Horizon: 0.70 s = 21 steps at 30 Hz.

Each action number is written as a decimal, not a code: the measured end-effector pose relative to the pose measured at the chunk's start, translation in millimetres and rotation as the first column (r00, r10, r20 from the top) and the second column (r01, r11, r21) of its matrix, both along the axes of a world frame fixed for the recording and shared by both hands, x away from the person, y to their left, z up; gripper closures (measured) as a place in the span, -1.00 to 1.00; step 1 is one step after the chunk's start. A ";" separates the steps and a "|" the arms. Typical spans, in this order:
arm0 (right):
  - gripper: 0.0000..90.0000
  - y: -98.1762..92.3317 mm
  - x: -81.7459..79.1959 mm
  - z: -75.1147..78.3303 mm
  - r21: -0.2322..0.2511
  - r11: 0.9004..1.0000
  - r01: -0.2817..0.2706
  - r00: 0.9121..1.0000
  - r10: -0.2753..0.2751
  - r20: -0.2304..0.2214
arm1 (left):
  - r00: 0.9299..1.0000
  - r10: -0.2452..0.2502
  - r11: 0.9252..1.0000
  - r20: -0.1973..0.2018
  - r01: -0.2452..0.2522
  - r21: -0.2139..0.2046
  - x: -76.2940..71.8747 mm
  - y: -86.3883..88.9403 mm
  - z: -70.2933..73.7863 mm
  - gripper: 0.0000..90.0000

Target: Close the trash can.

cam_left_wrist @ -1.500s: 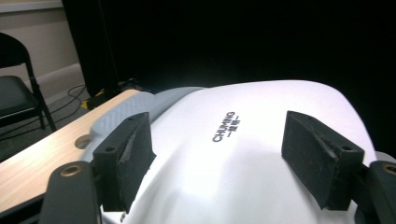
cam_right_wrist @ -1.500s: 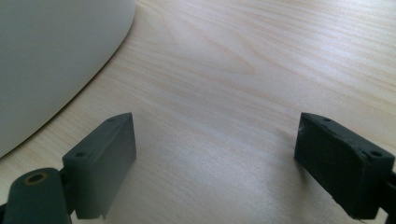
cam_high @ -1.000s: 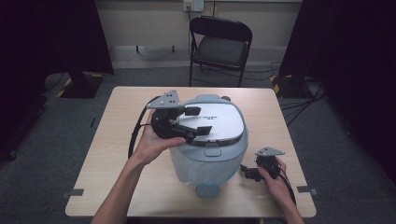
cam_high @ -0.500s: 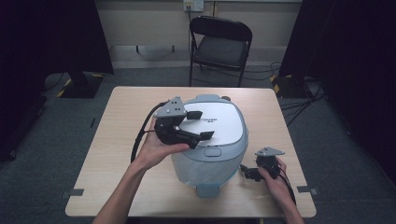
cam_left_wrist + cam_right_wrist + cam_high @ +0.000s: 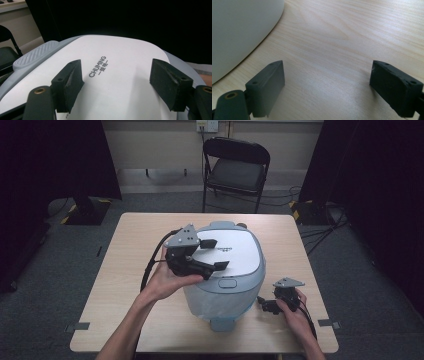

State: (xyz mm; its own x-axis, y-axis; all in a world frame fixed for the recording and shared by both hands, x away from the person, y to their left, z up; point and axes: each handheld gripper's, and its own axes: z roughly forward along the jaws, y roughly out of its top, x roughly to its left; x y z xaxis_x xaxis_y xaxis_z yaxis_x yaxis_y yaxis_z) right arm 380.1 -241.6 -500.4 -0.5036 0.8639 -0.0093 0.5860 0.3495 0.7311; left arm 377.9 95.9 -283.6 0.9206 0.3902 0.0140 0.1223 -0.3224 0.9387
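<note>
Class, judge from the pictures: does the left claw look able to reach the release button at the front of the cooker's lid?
Probably yes. The left claw hovers open over the lid, and nothing lies between it and the button.

We see pale wood worktop [image 5: 125,265] at frame centre, on grey carpet floor [image 5: 55,285]. Black folding chair [image 5: 235,170] at upper centre, behind worktop. Beige wall [image 5: 155,145] along top, wall socket [image 5: 207,125] at top edge above chair. Black curtains [image 5: 50,160] at upper left and right. Cables [image 5: 320,227] on floor at right. Tape marks [image 5: 77,326] on worktop's lower corners.
</note>
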 end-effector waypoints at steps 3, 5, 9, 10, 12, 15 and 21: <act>-0.74 -0.1 0.0 0.0 -0.001 1.000 0.000 1.000 0.000 -0.001 | 1.000 -0.004 1.000 -0.009 0.004 0.005 0.7 -0.9 0.9 -0.41; -0.74 0.0 0.0 0.1 0.001 1.000 0.001 1.000 -0.001 0.000 | 1.000 -0.001 0.999 0.022 0.000 0.047 -3.0 -2.4 1.2 -0.37; -0.74 0.1 0.1 0.0 0.000 1.000 0.000 1.000 0.000 0.000 | 0.999 -0.027 0.999 0.026 0.026 0.029 -3.2 -2.3 -1.2 -0.37; -0.74 0.0 0.1 0.0 0.000 1.000 0.000 1.000 0.000 0.000 | 0.999 -0.023 0.999 0.025 0.023 0.026 -3.6 -2.0 -1.4 -0.37; -0.74 0.1 0.2 0.0 0.000 1.000 0.000 1.000 0.000 0.000 | 1.000 -0.007 1.000 0.022 0.006 0.024 -6.1 -2.8 -0.9 -0.37; -0.74 0.0 0.2 0.1 0.000 1.000 0.000 1.000 0.000 0.000 | 1.000 -0.001 1.000 0.018 0.001 0.005 -6.9 -3.1 -1.7 -0.37; -0.74 0.0 0.2 0.1 0.000 1.000 0.000 1.000 0.000 0.000 | 1.000 0.029 0.999 -0.004 -0.029 -0.023 -3.4 1.3 -2.9 -0.43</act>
